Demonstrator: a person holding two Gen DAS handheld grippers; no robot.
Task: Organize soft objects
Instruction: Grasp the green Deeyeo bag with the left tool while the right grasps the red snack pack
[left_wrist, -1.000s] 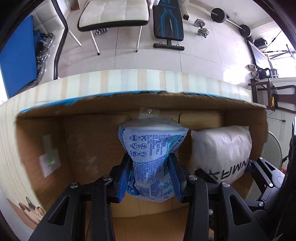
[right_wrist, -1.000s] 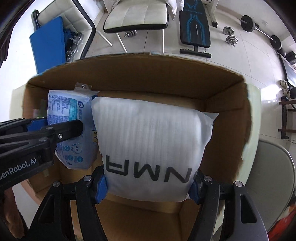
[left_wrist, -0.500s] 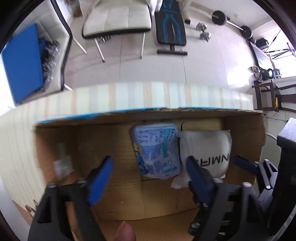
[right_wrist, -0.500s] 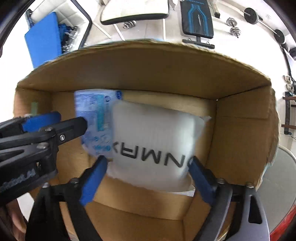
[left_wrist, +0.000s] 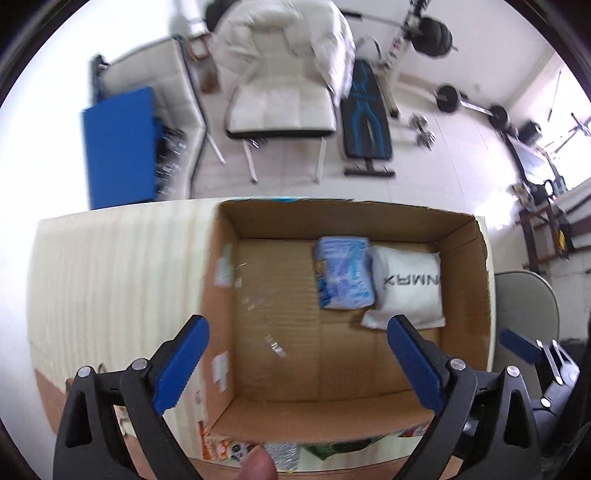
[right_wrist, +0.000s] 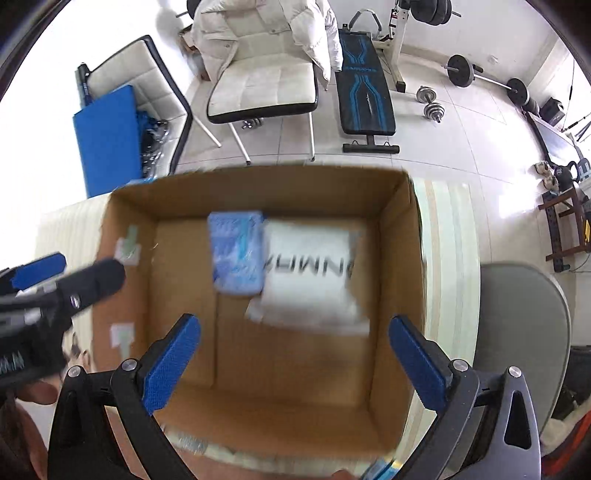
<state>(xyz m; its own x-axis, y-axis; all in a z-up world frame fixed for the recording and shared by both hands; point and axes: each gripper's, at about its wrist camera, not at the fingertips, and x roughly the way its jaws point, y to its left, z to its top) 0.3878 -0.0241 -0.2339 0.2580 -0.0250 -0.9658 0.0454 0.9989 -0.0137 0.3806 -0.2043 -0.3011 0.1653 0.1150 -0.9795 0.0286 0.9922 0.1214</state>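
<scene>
An open cardboard box (left_wrist: 461, 236) sits on a pale striped table (left_wrist: 110, 266), and both soft things lie on its floor toward the far wall. The blue printed pack (left_wrist: 343, 273) lies flat, its right edge touching the white foam pouch (left_wrist: 410, 291), which carries dark lettering and fills the far right corner of the box, close to the right wall. In the left wrist view the left gripper (left_wrist: 297, 365) hangs above the near half of the box with its blue-padded fingers (left_wrist: 181, 365) spread wide and nothing between them; the blue pack and the white pouch both lie beyond the fingertips, farther into the box, with the pouch's near edge just past the right fingertip. The left finger sits over the left wall of the box. In the right wrist view the right gripper (right_wrist: 293, 363) is likewise spread wide and empty, held above the near part of the box; the blue pack (right_wrist: 236, 254) and the white pouch (right_wrist: 310, 280), both blurred here, lie past its fingertips on the box floor (right_wrist: 184, 280). The left gripper's black body shows at the left edge of that view, over the left wall of the box. White labels are stuck on the inside of the box's left wall. Beyond the box's far wall stand a white padded chair (right_wrist: 264, 88) and a black and blue weight bench (right_wrist: 365, 96) on the tiled floor.
</scene>
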